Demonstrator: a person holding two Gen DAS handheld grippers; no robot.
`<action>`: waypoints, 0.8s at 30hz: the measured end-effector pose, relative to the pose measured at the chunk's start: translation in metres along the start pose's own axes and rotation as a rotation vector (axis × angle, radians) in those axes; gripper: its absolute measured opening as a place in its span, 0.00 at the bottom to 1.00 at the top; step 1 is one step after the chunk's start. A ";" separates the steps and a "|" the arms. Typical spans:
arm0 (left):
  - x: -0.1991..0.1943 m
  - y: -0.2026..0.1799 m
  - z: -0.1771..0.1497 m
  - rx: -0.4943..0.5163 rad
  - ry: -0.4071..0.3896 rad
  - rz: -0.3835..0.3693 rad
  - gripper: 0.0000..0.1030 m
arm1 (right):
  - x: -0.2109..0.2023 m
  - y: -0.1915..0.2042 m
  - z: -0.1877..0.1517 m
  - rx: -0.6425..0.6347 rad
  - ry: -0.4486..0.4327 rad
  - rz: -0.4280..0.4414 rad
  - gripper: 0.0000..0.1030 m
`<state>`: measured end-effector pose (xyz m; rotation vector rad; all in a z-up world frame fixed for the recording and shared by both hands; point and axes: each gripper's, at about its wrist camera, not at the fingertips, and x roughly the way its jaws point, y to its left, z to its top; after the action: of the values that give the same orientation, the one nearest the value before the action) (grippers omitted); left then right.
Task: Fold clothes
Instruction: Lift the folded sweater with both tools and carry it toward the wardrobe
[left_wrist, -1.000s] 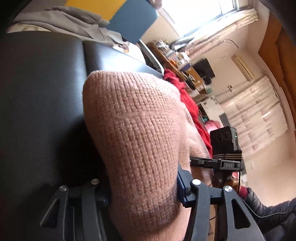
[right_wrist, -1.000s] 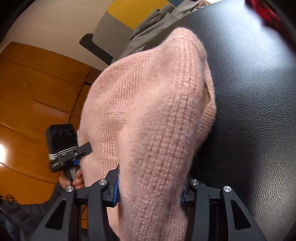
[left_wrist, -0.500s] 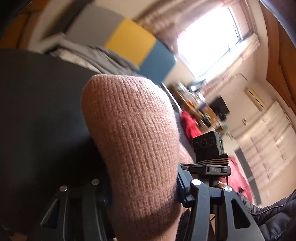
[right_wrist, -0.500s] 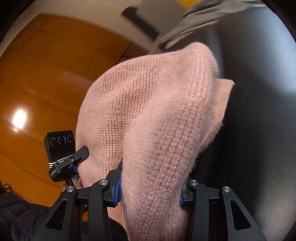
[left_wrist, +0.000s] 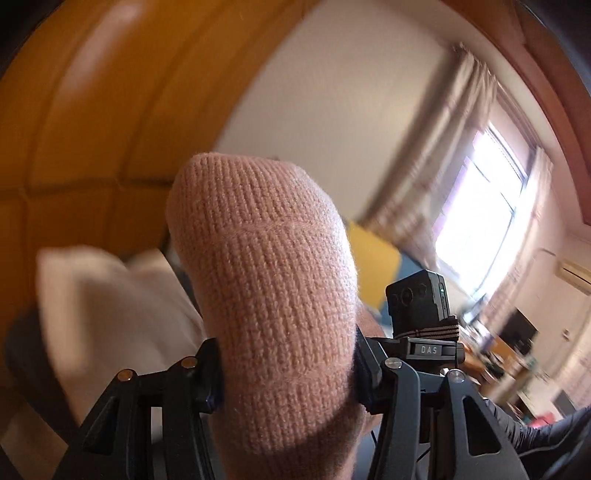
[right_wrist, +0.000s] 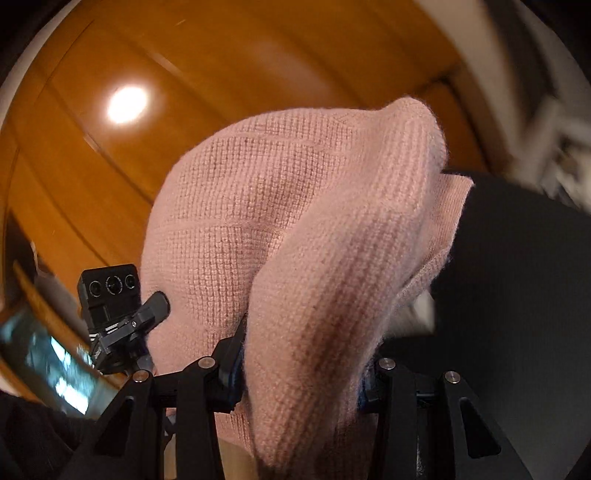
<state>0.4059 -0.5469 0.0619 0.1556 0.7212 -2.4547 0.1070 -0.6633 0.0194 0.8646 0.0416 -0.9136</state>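
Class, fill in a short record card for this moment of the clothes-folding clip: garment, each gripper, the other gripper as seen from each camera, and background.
garment: pink knitted sweater, bunched between both grippers
left gripper: shut on the sweater, knit bulging above the fingers
right gripper: shut on the sweater
other gripper seen: black camera block on the right gripper; camera block on the left gripper
background: orange wooden panels, bright window, blurred
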 end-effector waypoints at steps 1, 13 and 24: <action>-0.003 0.011 0.013 -0.005 -0.029 0.026 0.53 | 0.020 0.008 0.026 -0.036 0.007 0.017 0.44; 0.074 0.248 -0.019 -0.603 0.136 0.208 0.58 | 0.259 -0.093 0.139 0.036 0.342 -0.118 0.47; 0.077 0.206 0.006 -0.494 0.148 0.308 0.61 | 0.262 -0.127 0.162 0.116 0.264 -0.066 0.65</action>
<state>0.4564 -0.7308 -0.0483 0.2369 1.2437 -1.9258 0.1331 -0.9878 -0.0516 1.0933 0.2484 -0.8653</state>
